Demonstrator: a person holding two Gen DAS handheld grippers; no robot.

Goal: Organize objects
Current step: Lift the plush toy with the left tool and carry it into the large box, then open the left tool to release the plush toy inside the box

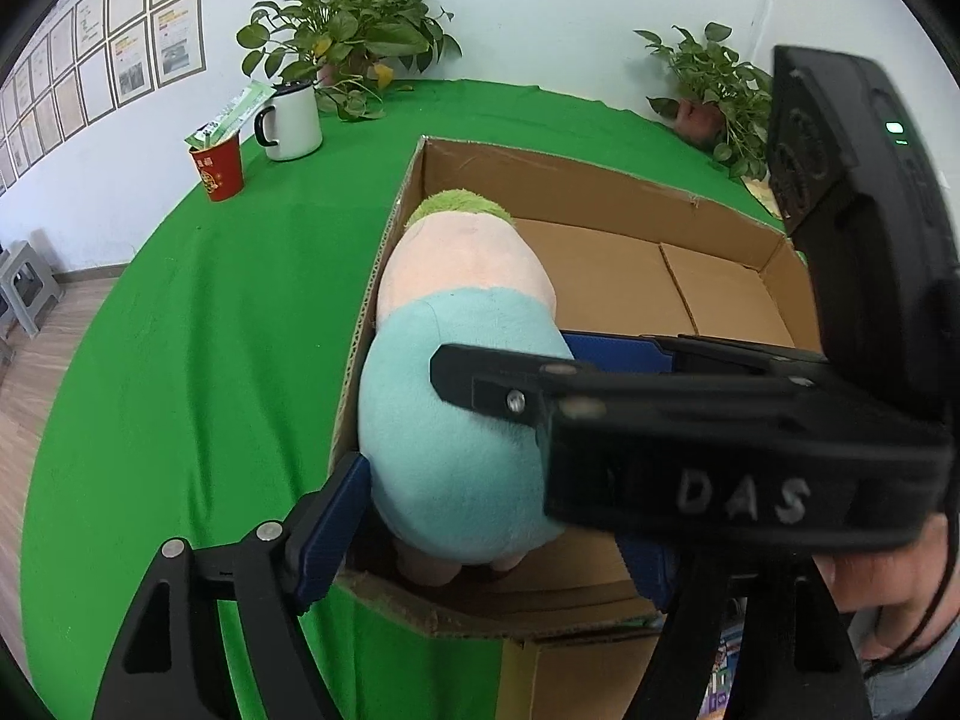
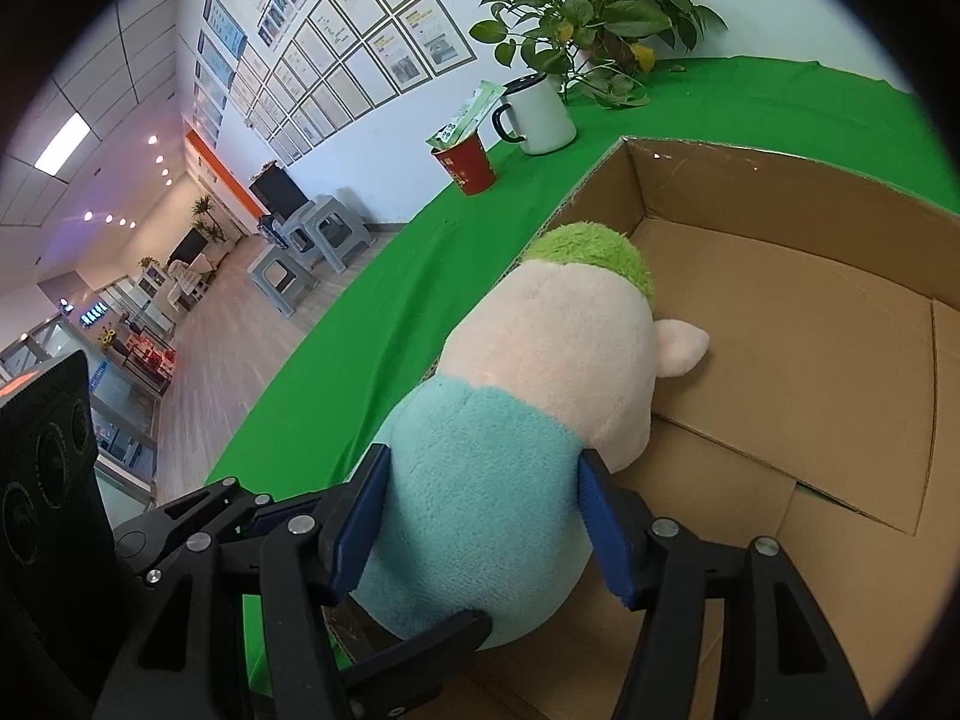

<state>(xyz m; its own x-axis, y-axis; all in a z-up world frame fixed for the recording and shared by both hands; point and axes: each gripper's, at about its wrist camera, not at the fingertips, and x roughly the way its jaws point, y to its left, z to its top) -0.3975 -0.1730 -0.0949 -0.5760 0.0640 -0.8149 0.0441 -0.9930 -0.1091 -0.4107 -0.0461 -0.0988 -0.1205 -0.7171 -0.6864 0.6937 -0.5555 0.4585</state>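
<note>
Lengthwise, the plush [image 2: 510, 420] points its green head toward twelve o'clock inside the box [image 2: 780, 192], both the right gripper [image 2: 480, 516] and left gripper [image 1: 498, 516] clamping its blue rear.

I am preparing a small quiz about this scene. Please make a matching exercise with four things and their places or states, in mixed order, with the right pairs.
Things:
1. plush toy
2. white mug
3. red cup
4. cardboard box

Places or states:
A. open at the top, on the green cloth
B. holds a green packet
C. in the box, against its left wall, between the pads of the right gripper
D. beside a potted plant

Pairs: 1-C, 2-D, 3-B, 4-A
</note>
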